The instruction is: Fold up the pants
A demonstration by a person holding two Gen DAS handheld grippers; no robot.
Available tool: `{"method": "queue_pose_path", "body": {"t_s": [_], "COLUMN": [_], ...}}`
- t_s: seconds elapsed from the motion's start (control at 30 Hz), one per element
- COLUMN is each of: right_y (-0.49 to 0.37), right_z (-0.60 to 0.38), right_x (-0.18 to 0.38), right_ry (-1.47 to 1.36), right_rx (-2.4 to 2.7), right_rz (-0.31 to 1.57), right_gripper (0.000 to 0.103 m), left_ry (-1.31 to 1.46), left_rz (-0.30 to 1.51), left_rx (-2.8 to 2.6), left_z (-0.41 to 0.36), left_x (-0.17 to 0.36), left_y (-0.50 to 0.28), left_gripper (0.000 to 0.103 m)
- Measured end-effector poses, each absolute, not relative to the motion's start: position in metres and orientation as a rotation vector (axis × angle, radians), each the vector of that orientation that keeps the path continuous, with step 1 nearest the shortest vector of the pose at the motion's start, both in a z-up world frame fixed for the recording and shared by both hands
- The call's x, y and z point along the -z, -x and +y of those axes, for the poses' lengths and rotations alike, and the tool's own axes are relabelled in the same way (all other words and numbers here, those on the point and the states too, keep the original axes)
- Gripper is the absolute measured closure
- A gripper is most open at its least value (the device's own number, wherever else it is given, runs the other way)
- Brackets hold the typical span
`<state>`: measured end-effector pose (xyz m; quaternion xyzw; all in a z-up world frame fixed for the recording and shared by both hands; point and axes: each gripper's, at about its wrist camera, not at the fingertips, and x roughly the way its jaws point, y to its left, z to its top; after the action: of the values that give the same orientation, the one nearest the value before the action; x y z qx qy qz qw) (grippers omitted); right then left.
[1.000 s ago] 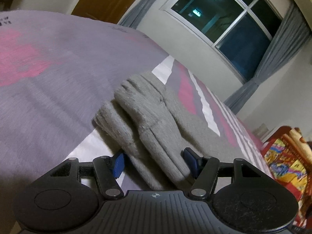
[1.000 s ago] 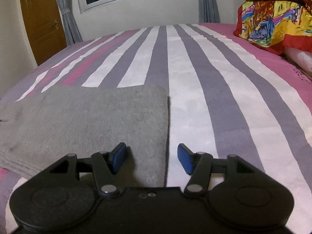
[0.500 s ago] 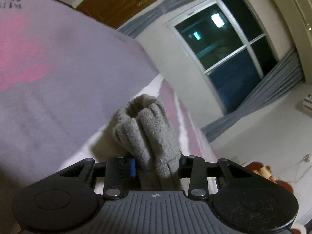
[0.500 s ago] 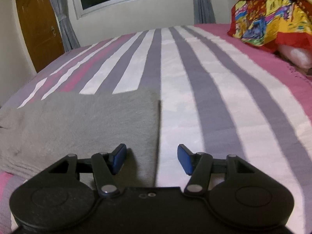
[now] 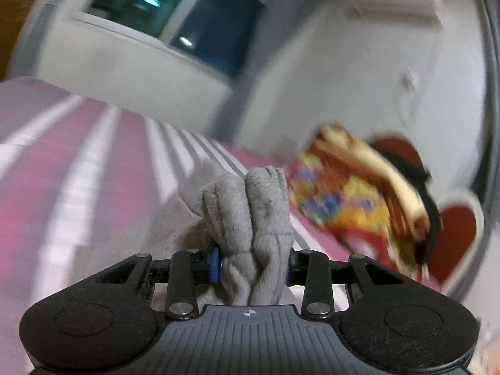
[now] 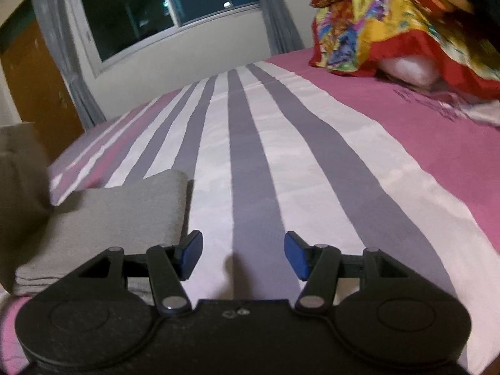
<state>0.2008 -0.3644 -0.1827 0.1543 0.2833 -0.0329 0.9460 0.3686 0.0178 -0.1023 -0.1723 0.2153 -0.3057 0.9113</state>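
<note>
Left gripper [image 5: 251, 264]: jaws are clamping a thick bunched wad of the grey fleece pants [image 5: 250, 218]. The blue pads are pressing into the cloth from both sides, with only a narrow gap between them, filled by fabric. The bunched end is sticking out beyond the jaws and is being held clear of the bed. The left wrist view is heavily motion-blurred.

Right gripper [image 6: 243, 256]: jaws are standing roughly half open, gripping nothing. Only bedsheet is showing between the blue pads. The left pad is sitting just beside the near right corner of the pants, apparently clear of it; contact cannot be judged for sure.

Pants in the right wrist view [image 6: 103, 218]: the folded part is lying flat on the pink, white and grey striped bedsheet [image 6: 281, 162], at the lower left, several layers showing at its near edge. A further grey portion is rising at the far left edge of the view, blurred.

Surroundings: a stack of bright red-and-yellow patterned blankets [image 6: 390, 28] is sitting at the head of the bed, well apart from the pants. A dark window [image 6: 150, 15] with grey curtains is filling the far wall.
</note>
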Motion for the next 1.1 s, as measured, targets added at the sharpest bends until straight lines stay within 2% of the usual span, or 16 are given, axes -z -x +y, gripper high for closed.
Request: {"method": "queue_pose_path", "body": {"t_s": [0.2, 0.4, 0.47, 0.53, 0.57, 0.63, 0.77, 0.93, 1.0, 1.1], "right_y": [-0.187, -0.187, -0.188, -0.190, -0.190, -0.188, -0.169, -0.150, -0.154, -0.172], "right_z": [-0.383, -0.403, -0.404, -0.404, -0.403, -0.403, -0.394, -0.352, -0.331, -0.302], "right_x": [0.181, 0.190, 0.192, 0.194, 0.194, 0.193, 0.181, 0.164, 0.160, 0.160], "right_ry": [-0.377, -0.523, -0.535, -0.541, -0.541, -0.540, -0.493, -0.399, -0.380, -0.385], "right_rx": [0.054, 0.058, 0.050, 0.050, 0.054, 0.065, 0.065, -0.002, -0.049, -0.103], "right_rz": [0.534, 0.519, 0.524, 0.529, 0.530, 0.525, 0.485, 0.441, 0.435, 0.453], "right_gripper": [0.045, 0.043, 0.043, 0.043, 0.043, 0.043, 0.044, 0.049, 0.057, 0.063], "left_ry": [0.111, 0.004, -0.038, -0.054, -0.048, -0.088, -0.026, 0.055, 0.100, 0.114], "left_rz": [0.555, 0.557, 0.573, 0.604, 0.627, 0.590, 0.527, 0.494, 0.509, 0.562], "left_rx": [0.710, 0.738, 0.741, 0.814, 0.857, 0.827, 0.741, 0.498, 0.396, 0.303], "left_z": [-0.097, -0.144, -0.160, -0.169, -0.176, -0.181, -0.141, -0.029, 0.015, 0.056], "left_x": [0.131, 0.141, 0.146, 0.152, 0.155, 0.152, 0.136, 0.139, 0.147, 0.164], "left_y": [-0.362, -0.350, -0.351, -0.354, -0.352, -0.344, -0.322, -0.275, -0.255, -0.238], "left_gripper": [0.067, 0.067, 0.058, 0.013, 0.007, 0.004, 0.005, 0.005, 0.005, 0.005]}}
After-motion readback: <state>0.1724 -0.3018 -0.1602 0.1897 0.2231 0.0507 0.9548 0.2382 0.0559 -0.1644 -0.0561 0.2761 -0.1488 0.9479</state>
